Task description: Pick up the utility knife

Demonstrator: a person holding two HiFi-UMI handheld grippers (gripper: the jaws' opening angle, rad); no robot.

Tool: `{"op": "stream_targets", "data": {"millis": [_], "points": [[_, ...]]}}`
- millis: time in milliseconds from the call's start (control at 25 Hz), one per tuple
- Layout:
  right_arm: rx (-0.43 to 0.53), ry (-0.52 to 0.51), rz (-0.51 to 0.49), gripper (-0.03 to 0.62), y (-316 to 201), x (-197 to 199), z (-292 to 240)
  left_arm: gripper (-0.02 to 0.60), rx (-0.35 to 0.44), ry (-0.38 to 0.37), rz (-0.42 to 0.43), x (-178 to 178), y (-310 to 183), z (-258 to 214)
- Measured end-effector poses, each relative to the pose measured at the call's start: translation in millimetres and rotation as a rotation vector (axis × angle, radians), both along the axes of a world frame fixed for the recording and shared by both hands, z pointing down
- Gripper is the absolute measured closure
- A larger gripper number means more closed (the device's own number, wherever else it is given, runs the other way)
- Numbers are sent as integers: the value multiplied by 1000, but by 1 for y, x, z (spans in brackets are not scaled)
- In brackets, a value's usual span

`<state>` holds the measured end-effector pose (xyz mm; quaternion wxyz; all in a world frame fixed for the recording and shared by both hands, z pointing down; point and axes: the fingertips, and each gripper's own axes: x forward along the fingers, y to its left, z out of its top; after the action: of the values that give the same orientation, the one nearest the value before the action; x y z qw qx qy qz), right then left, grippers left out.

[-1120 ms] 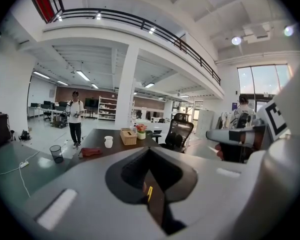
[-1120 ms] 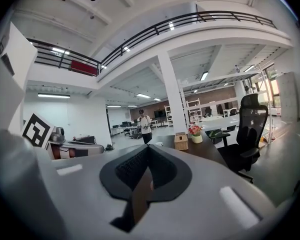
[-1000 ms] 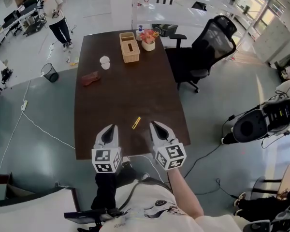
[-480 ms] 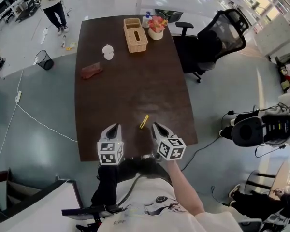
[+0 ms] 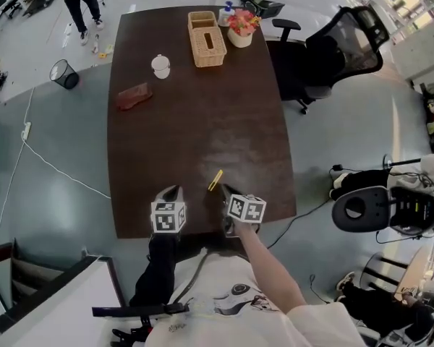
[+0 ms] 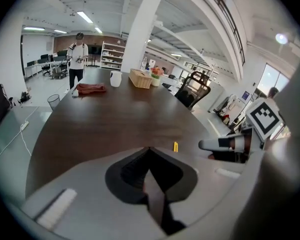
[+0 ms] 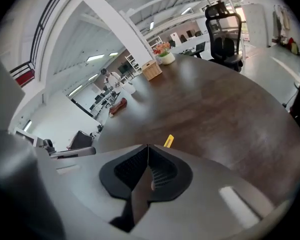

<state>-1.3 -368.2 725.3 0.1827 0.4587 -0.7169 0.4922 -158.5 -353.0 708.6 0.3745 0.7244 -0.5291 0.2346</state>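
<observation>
A small yellow utility knife [image 5: 215, 180] lies on the dark brown table [image 5: 195, 114] near its front edge. It also shows just past the jaw tips in the left gripper view [image 6: 175, 146] and the right gripper view [image 7: 168, 140]. My right gripper [image 5: 226, 191] is shut and empty, its tip just short of the knife and slightly to its right. My left gripper [image 5: 171, 191] is also shut and empty, over the front edge a hand's width left of the knife. In the left gripper view the right gripper [image 6: 221, 144] reaches in from the right.
At the table's far end stand a wicker basket [image 5: 206, 42], a flower pot [image 5: 240, 31] and a white cup [image 5: 160, 66]; a reddish cloth [image 5: 132, 96] lies at the left. A black office chair [image 5: 340, 56] is at the right, a bin [image 5: 64, 73] and a cable on the floor at the left.
Both grippers have drawn in closer to each other, and the right one now sits nearer the knife. The knife lies where it was; the head camera has shifted.
</observation>
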Motion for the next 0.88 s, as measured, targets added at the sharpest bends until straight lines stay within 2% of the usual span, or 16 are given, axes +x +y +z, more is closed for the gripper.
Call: {"op": "stream_targets", "data": {"millis": [320, 440, 640, 880], "points": [[-173, -23, 42, 553, 8, -10, 42, 583, -118, -11, -17, 2, 13, 28], [-210, -13, 53, 539, 5, -14, 53, 583, -127, -5, -24, -1, 17, 27], [-255, 68, 82, 523, 5, -12, 66, 583, -138, 1, -53, -11, 26, 23], [-271, 142, 92, 516, 5, -11, 68, 583, -127, 8, -72, -15, 28, 21]]}}
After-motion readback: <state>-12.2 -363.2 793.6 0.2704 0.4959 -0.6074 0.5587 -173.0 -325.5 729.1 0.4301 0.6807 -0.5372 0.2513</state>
